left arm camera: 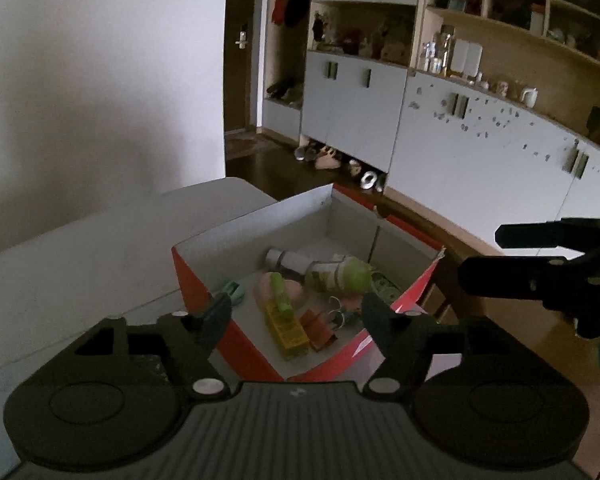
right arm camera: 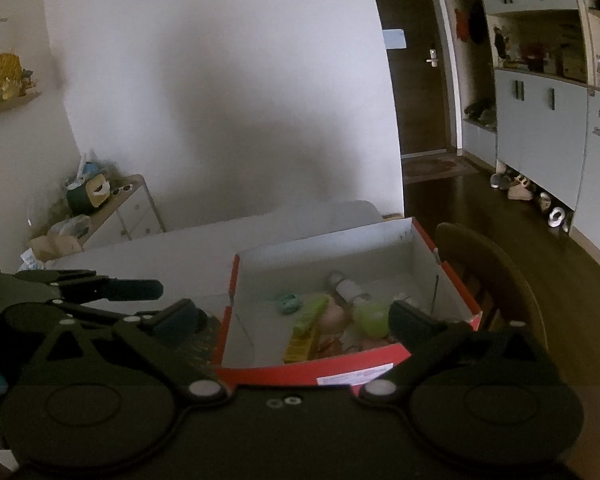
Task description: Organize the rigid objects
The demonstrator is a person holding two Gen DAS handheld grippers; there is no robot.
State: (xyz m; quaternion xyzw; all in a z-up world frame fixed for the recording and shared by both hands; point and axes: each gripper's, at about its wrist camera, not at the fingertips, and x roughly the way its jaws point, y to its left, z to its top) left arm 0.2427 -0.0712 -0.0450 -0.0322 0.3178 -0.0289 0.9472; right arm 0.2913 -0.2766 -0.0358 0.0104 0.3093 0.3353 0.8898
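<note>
An open red cardboard box (left arm camera: 190, 280) with a white inside lies just beyond both grippers. It holds several small things: a yellow-green stapler-like piece (left arm camera: 286, 328), a pink round thing (left arm camera: 296, 292), a green-capped bottle (left arm camera: 340, 276), a white tube (left arm camera: 288, 258), a teal item (left arm camera: 234, 292), a red clip (left arm camera: 318, 328) and key rings (left arm camera: 338, 312). My left gripper (left arm camera: 296, 316) stands open over the box's near corner, nothing between its pads. My right gripper (right arm camera: 294, 316) is wide open above the box's (right arm camera: 300, 372) front wall, also empty. It shows at the right edge (left arm camera: 500, 258) of the left wrist view.
The box rests on a pale surface (left arm camera: 80, 248) against a white wall. A dark wooden chair back (right arm camera: 492, 272) stands right beside the box. Grey cabinets (left arm camera: 356, 116) with shoes beneath line the far side, and a small cluttered dresser (right arm camera: 128, 204) stands at the left.
</note>
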